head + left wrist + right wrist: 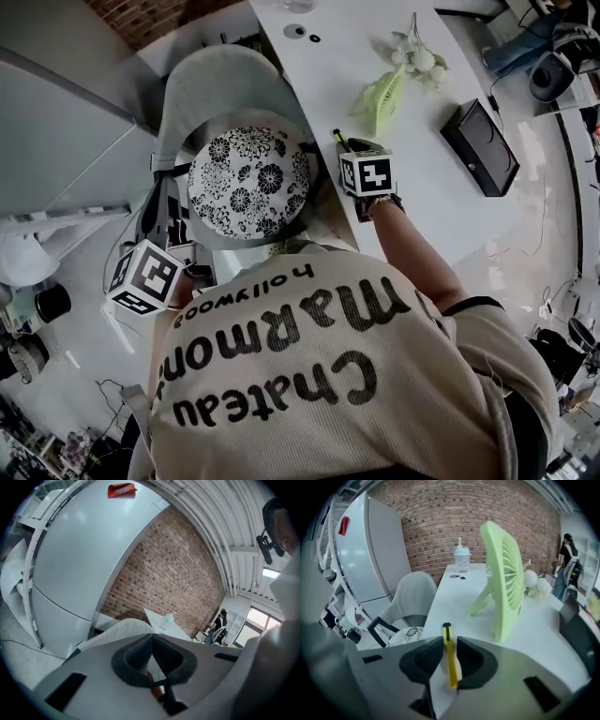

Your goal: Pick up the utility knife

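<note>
The right claw (449, 640) grips the yellow utility knife (448, 660), which runs lengthwise between its pads, the black-tipped end poking out ahead of them over the near edge of the white surface (454, 602). A green fan (506, 573) stands ahead and to the right of this claw. The left claw (152, 637) is closed on nothing, off the surface

The utility knife (449, 660) sits between the jaws of the right gripper (450, 644), over the table (454, 602). A desk fan (506, 581) stands on the table ahead-right of the claw, with flowers (534, 581) behind it. A cup (461, 559) stands far ahead. A chair (410, 597) stands left of the claw, beside the table.
</note>
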Demonstrator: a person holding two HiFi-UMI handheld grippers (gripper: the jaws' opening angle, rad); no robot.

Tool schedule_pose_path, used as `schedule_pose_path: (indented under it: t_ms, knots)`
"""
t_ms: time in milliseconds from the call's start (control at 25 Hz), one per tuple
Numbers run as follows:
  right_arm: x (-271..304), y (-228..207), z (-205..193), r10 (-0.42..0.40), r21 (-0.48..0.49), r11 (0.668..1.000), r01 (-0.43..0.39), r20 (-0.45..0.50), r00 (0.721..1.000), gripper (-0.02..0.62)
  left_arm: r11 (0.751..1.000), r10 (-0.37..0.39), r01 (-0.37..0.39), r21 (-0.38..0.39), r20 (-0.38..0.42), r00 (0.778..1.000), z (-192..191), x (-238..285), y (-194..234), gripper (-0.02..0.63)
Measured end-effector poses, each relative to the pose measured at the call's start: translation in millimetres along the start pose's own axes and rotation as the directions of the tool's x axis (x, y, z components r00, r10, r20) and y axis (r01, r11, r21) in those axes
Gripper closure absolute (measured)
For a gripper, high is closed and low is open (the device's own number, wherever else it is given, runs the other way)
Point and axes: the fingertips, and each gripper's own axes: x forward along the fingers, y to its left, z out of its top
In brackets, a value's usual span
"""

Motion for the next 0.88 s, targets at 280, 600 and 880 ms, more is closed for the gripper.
schedule_pose_path:
  t_ms: [280,600,880]
  knots:
    - [-0.8,-0.6,-4.9,-0.019,0.039,0.999,0.020,-0.024,1.000,0.528,1.000,-0.009,0.009,-0.004,-0.003,1.000,-2.6,-3.9,4.4,0.604]
    - [-16.5,3.5,-20.3,-0.027,0.136,0.990,0.031,-0.031,0.999,0.529,1.000,-0.030,0.030,-0.004,-0.013,0.999,-3.8,-11.4,6.7,0.604]
    - [-30.4,15.8,-35.7,-0.038,0.192,0.980,0.041,-0.021,0.999,0.529,0.997,-0.081,0.081,0.005,-0.022,0.996,-8.4,-18.0,5.1,0.604]
